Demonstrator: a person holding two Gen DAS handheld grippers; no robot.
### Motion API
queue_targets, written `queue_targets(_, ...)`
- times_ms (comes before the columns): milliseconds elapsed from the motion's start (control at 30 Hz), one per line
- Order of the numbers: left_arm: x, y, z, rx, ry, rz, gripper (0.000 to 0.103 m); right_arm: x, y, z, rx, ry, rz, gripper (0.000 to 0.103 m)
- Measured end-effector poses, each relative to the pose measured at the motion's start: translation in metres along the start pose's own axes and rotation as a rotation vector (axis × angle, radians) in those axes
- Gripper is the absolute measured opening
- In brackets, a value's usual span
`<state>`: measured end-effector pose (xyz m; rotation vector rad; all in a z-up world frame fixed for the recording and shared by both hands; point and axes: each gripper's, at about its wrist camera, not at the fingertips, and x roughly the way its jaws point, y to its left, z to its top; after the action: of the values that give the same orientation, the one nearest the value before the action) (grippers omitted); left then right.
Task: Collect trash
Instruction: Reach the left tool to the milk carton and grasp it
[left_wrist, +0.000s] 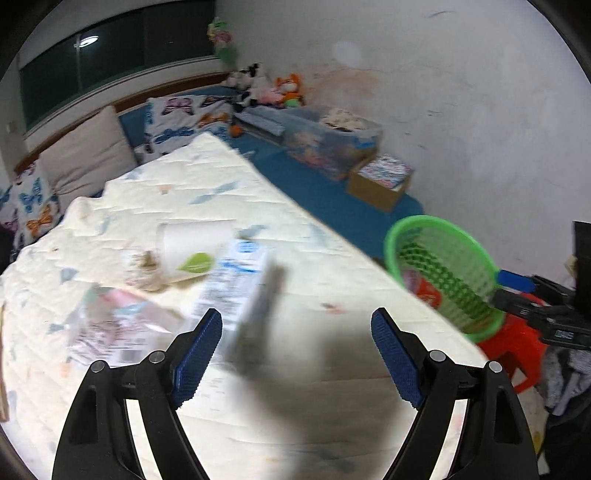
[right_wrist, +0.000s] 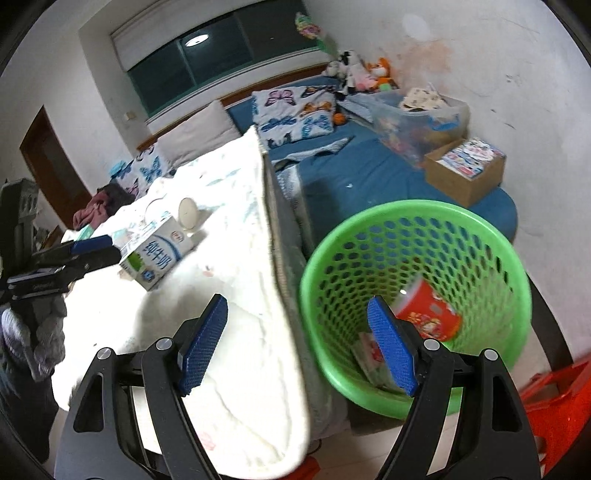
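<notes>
Your left gripper (left_wrist: 297, 332) tilts down over the white quilt (left_wrist: 332, 295), its blue pads spread wide with nothing between them; only quilt and the gripper's own shadow lie below. Just beyond its left pad (left_wrist: 199, 350) sits the milk carton (left_wrist: 236, 280), blurred in the left wrist view, and past that a paper cup (left_wrist: 192, 247) lies on its side, touching the carton's far end. A crumpled plastic wrapper (left_wrist: 122, 325) lies on the quilt beside the carton, on the side away from the green basket (left_wrist: 443, 273).

Your right gripper (right_wrist: 297, 341) also angles downward, straddling the quilt's edge (right_wrist: 280, 295): its left pad (right_wrist: 203, 343) hangs over the quilt, its right pad (right_wrist: 391, 343) over the basket's (right_wrist: 369, 221) near rim. Its jaws stand wide apart and hold nothing. Inside the basket lies a red cup (right_wrist: 428, 314) on its side, with a flat packet (right_wrist: 369, 362) at the bottom, partly hidden behind the right pad.

From the right wrist view, your left gripper (right_wrist: 88, 251) reaches in level with the carton (right_wrist: 155, 254), on the side of it far from the basket, its tips just beside the carton; whether they touch it cannot be told. The basket stands against the quilt's hanging edge, beside a red stool (right_wrist: 554, 406).
</notes>
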<state>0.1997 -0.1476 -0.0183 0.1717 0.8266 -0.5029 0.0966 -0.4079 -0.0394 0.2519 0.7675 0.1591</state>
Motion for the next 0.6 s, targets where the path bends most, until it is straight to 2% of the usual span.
queue_targets(200, 0.021, 0.026, 0.007, 0.039, 0.051, 0.057, 0.080, 0.013, 0.018, 0.005, -0.033, 0.019, 0.025, 0.078)
queue_targets(400, 0.044, 0.027, 0.014, 0.086, 0.102, 0.085, 0.079, 0.024, 0.027, 0.009, -0.046, 0.035, 0.039, 0.078)
queue_targets(600, 0.061, 0.034, 0.018, 0.084, 0.140, 0.073, 0.073, 0.032, 0.031, 0.011, -0.061, 0.050, 0.042, 0.078)
